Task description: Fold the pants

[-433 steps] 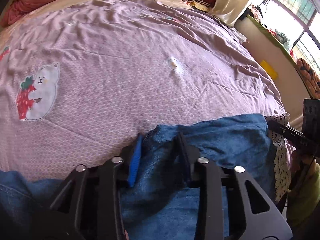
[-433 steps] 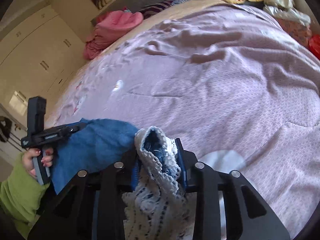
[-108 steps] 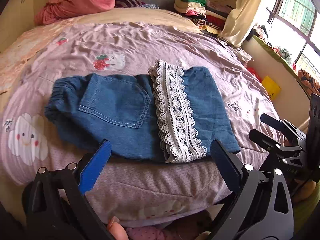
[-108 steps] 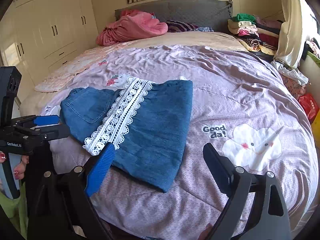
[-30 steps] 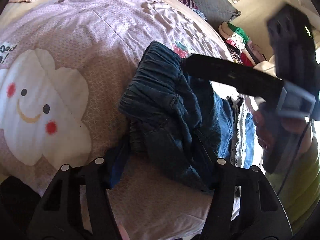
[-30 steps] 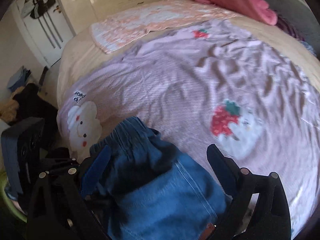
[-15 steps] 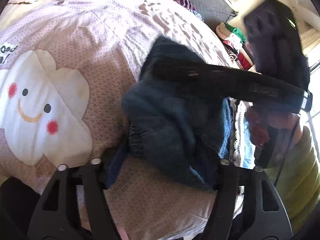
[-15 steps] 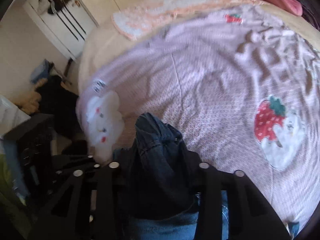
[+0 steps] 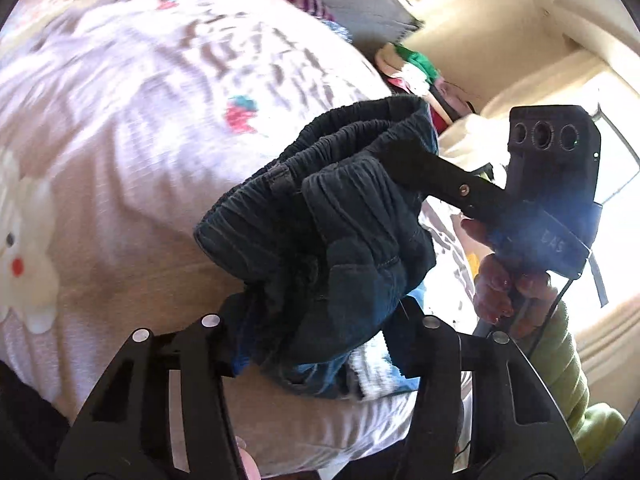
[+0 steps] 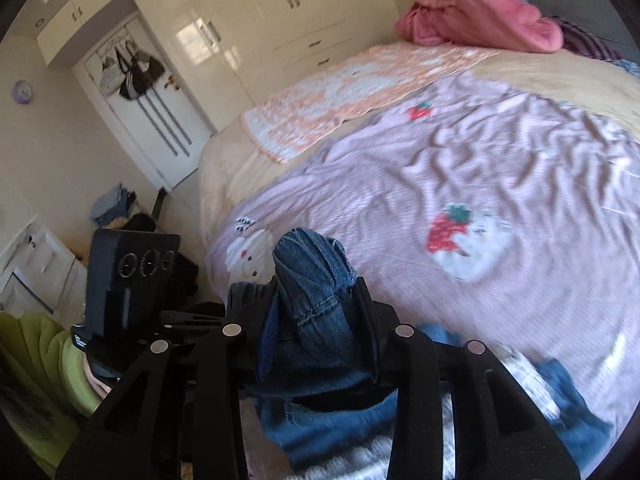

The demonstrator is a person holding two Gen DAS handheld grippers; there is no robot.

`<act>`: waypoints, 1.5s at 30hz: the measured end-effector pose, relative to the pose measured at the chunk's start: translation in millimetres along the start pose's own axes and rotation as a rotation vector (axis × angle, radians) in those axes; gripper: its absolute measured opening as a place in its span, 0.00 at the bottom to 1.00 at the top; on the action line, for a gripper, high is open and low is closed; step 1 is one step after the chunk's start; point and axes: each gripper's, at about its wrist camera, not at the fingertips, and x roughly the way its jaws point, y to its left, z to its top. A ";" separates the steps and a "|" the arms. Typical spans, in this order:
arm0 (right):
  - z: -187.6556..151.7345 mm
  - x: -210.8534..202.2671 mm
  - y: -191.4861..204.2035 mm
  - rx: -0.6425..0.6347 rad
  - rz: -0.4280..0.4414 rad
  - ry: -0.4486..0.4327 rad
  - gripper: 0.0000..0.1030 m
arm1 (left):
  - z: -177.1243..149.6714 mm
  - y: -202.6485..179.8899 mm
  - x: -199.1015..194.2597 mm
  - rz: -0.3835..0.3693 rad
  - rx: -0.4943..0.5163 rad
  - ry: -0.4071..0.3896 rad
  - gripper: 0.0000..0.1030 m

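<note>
Both grippers now lift the pants [image 9: 336, 236] waistband.

We see a bed [image 10: 224, 160] covered by a beige sheet, and over that a wrinkled lilac quilt [image 10: 500, 168] printed with strawberries, a bear holding a strawberry [image 10: 460, 244] and a smiling white cloud [image 10: 248, 256]. At 12 o'clock in the right wrist view a peach floral blanket [image 10: 352, 92] lies flat along the bed's far side, touching the quilt's edge. At 1 o'clock a bundled pink comforter [image 10: 480, 20] sits by the grey headboard [image 9: 352, 4]. At 6 o'clock the denim pants [image 10: 568, 396] partly rest on the quilt near its close edge, their white lace trim [image 10: 344, 468] showing, with the waistband end raised off the quilt.
</note>
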 end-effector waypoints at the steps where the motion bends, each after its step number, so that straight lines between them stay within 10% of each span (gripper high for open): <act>1: -4.3 -9.7 -1.9 0.001 -0.010 -0.014 0.32 | -1.2 -10.9 2.9 0.006 0.023 0.002 0.42; 15: -79.8 -80.8 -47.8 0.124 -0.050 -0.126 0.36 | -25.7 -85.4 56.0 0.088 0.217 0.063 0.42; 24: -125.2 -112.2 -57.5 0.225 -0.101 -0.188 0.68 | -44.8 -105.9 68.1 0.028 0.287 0.093 0.53; 34: -156.4 -119.8 -57.7 0.326 -0.202 -0.184 0.76 | -83.1 -114.4 104.6 0.021 0.389 0.258 0.54; 42: -153.0 -105.6 -60.7 0.401 -0.215 -0.142 0.82 | -74.6 -115.6 62.1 0.010 0.415 0.183 0.59; 45: -152.7 -99.2 -70.2 0.462 -0.193 -0.139 0.85 | -60.9 -109.1 50.0 0.120 0.430 0.128 0.58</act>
